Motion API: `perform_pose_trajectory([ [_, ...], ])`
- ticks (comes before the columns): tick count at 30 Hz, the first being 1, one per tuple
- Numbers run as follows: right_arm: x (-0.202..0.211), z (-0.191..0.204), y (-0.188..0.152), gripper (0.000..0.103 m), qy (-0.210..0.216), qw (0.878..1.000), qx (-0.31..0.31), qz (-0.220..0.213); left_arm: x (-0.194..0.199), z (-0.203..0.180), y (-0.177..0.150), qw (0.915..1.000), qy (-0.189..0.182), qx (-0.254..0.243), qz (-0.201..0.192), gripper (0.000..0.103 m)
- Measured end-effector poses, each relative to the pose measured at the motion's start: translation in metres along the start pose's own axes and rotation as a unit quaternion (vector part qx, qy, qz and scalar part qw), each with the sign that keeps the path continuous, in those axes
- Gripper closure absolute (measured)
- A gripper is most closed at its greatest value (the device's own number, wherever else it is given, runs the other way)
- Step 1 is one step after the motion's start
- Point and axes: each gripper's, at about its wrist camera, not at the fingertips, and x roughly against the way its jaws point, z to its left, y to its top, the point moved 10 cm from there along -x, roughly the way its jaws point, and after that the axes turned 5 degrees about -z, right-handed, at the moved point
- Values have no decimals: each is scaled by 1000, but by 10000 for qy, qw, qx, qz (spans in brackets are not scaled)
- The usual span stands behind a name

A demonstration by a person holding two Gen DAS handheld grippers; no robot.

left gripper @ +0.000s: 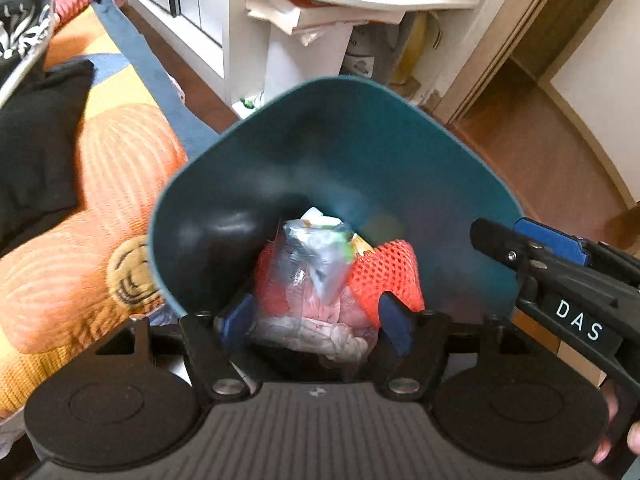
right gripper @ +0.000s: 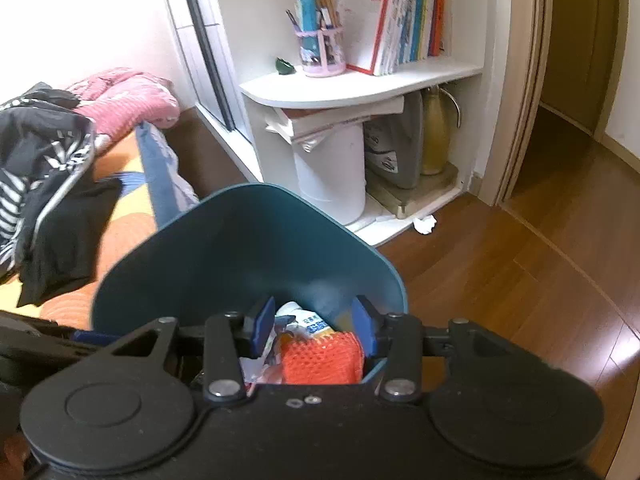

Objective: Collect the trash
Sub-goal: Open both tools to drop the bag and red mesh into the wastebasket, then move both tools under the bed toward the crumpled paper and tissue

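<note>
Left tongs (left gripper: 316, 320), blue-padded, stand parted above the mouth of a teal plastic waste bin (left gripper: 400, 152), gripping nothing; a knotted clear plastic bag of rubbish (left gripper: 308, 264) lies loose below them in the bin's bottom, beside an orange foam fruit net (left gripper: 384, 276). Right tongs (right gripper: 314, 330) are likewise spread and empty over the same bin, at its right rim. Bin stands on a brown wooden floor (right gripper: 500, 280), against an orange patterned bedspread (left gripper: 80, 200). Crumpled white tissue (right gripper: 425, 224) lies on the floor by the white shelf unit (right gripper: 360, 88).
</note>
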Motion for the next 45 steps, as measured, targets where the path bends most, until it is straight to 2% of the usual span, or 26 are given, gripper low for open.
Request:
perform_pose_trajectory([
  [8, 56, 21, 5, 58, 281, 9994, 111, -191, 73, 5, -8, 9991, -69, 16, -420, 35],
  [14, 112, 56, 9, 56, 647, 9965, 314, -433, 137, 13, -16, 9964, -95, -5, -840, 35],
  [20, 168, 96, 10, 55, 1028, 9911, 506, -682, 203, 30, -36, 9924, -136, 159, -1209, 34],
  [23, 192, 116, 9, 55, 1255, 9868, 632, -809, 231, 39, -49, 9899, -155, 220, -1389, 28],
  [27, 217, 144, 3, 54, 1555, 9807, 771, -895, 263, 57, -68, 9866, -151, 348, -1584, 27],
  [29, 223, 156, -2, 54, 1689, 9785, 805, -867, 276, 69, -77, 9852, -81, 414, -1660, 21],
  [36, 227, 202, -34, 54, 1995, 9721, 1072, -607, 307, 122, -115, 9790, 232, 805, -1857, 18],
  [39, 220, 221, -49, 54, 2128, 9690, 1176, -439, 308, 151, -130, 9760, 430, 941, -1915, 1],
  [45, 197, 258, -83, 53, 2221, 9650, 1388, -135, 293, 215, -162, 9702, 508, 1509, -1827, 0],
])
